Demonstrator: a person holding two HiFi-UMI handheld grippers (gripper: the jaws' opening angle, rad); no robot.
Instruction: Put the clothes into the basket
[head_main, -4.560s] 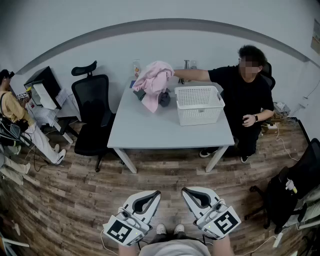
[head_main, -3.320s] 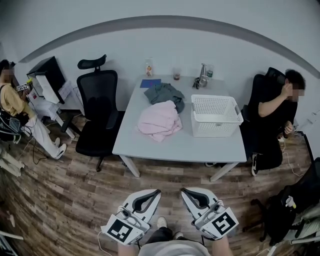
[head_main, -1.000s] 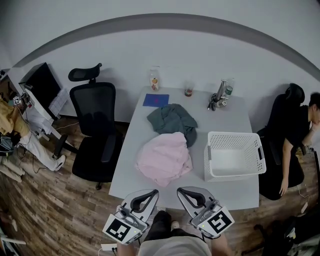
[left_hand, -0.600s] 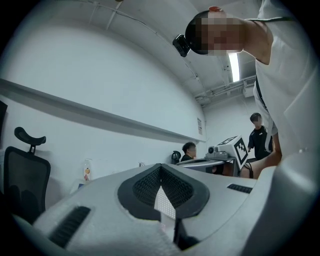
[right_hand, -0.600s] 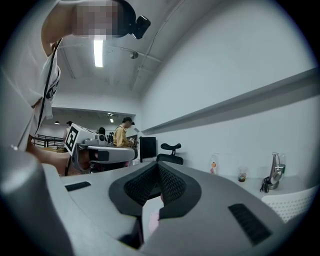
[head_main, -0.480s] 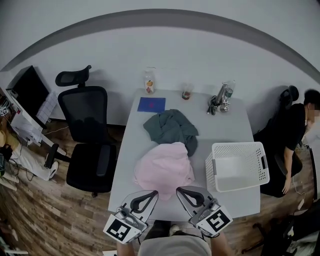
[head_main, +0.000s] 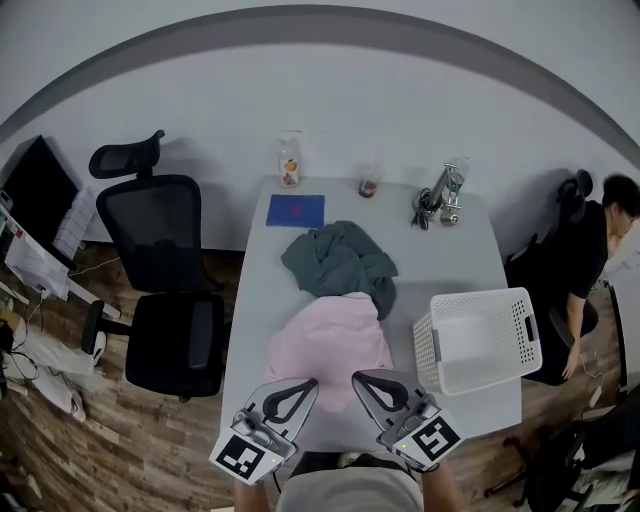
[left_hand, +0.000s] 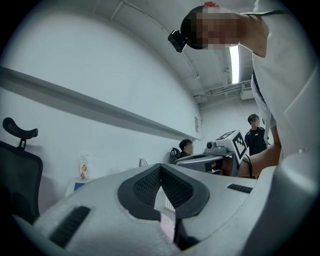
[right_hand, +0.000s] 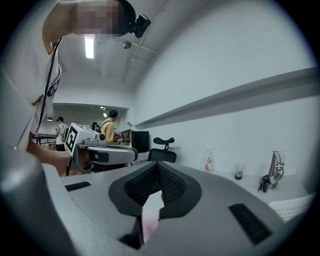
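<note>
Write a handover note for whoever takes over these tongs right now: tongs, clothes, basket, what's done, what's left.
Left tongs: shut, empty.
Right tongs: shut, empty.
Both at the near edge of the table.
Pink garment lies closest, grey-green garment just behind it; white basket stands to their right, empty.
Done: nothing.
Left: open, grab each garment, drop both in the basket.

Head view steeply down over table (head_main: 450, 250); gripper views low, level, share bottle (head_main: 289, 165).

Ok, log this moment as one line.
left gripper: shut, empty | right gripper: shut, empty | pink garment, grey garment: on table | basket: empty
</note>
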